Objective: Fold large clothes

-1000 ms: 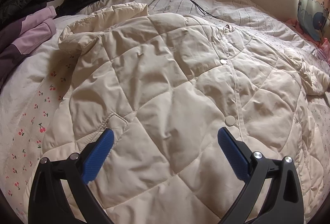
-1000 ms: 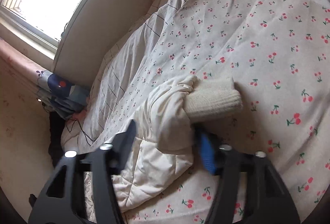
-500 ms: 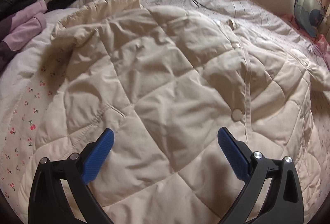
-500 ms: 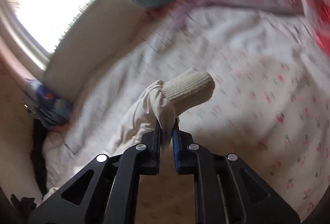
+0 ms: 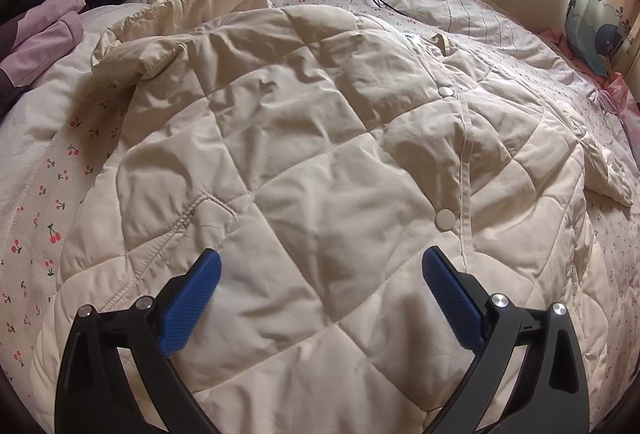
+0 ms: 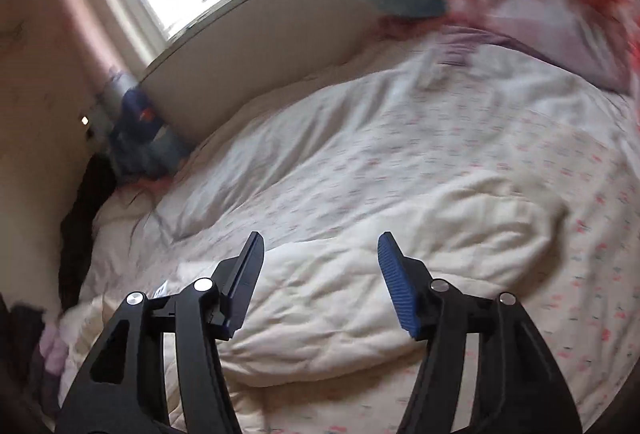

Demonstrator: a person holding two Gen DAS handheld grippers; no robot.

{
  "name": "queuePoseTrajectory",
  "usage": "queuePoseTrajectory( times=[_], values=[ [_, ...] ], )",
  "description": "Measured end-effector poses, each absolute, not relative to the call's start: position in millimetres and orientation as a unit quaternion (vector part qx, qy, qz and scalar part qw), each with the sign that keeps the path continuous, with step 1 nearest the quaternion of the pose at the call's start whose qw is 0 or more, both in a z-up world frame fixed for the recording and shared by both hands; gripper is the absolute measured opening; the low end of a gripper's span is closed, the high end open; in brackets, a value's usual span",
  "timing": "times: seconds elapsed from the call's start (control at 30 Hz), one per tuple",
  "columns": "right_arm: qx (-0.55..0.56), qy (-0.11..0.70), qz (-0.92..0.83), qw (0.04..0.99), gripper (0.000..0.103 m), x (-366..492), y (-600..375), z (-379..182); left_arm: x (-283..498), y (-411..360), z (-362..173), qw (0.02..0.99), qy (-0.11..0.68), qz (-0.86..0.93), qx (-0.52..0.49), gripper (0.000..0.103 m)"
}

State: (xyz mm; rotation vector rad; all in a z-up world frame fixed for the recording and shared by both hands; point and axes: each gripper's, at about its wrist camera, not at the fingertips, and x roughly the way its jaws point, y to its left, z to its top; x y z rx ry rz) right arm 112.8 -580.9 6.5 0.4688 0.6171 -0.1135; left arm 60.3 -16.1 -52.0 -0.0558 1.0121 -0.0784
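While my left gripper [image 5: 320,270] hovers with fingers spread, my right gripper [image 6: 320,254] has just been opening, nothing between; quilted jacket [image 5: 320,154] looks puffy, light, slippery — pinch hem or cuff.

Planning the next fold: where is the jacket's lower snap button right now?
In the left wrist view, the lower snap button sits on the cream quilted jacket, right of centre beside the placket seam, just above the right blue pad.
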Motion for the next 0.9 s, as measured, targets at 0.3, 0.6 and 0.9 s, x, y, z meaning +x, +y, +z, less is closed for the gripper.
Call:
queuePoseTrajectory(
  times=[0.3, 0.6, 0.9],
  values=[
    [0.254, 0.434, -0.027, 0.864, 0.058, 162, -457, -104, 57, 17, -5, 0.913, 0.407, 0.012, 0.004, 0.097],
    [0.302, 0.36, 0.137, 0.872, 0.08, 46, -346, -51, 233, 27, 81, 0.914, 0.364, 0.013, 0.179, 0.097],
    [0.324, 0.411, 0.161, 0.837, 0.08, 52, -329, -95, 408, 18, -56, 0.758, 0.527, 0.081, 0.376, 0.08]
  ],
)
